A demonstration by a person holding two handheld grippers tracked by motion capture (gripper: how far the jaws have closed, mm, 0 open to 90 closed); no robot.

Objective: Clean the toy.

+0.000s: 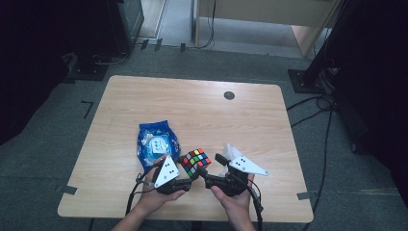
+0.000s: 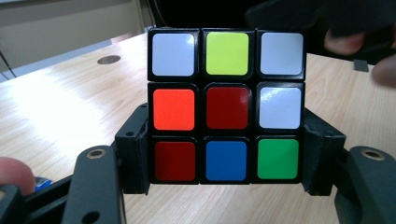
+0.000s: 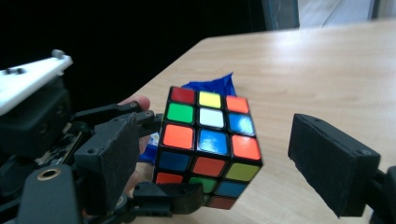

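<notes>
in the high view the person's two hands come in from the near edge of the wooden table (image 1: 192,103). the left gripper (image 1: 185,169) holds a scrambled puzzle cube (image 1: 195,161) just above the tabletop, near the front edge, and the right gripper (image 1: 217,166) sits just beside the cube on its other side. a blue snack bag (image 1: 157,142) lies flat on the table just behind the left hand, apart from the cube.

in the left gripper view the cube (image 2: 226,106) stands square between that gripper's two black jaws, which press on its bottom layer from both sides. the grip looks firm and level, with the upper two layers free. that is the right hold for a turn: the person should keep this clamp steady and not let the cube tip.

in the right gripper view the cube (image 3: 208,144) hangs tilted between the right gripper's jaws, which stand wide of it; neither pad touches a face. the left gripper's jaw (image 3: 161,198) shows under it, and the blue bag (image 3: 212,86) peeks out behind.

the step in hand looks like taking a fresh grip on a layer to twist it. to do it well, the right jaws should line up flat with two opposite faces of one free layer, close evenly on that layer alone, then turn about the cube's axis while the left hold stays still. a skewed bite could jam the layers or pull the cube loose.
</notes>
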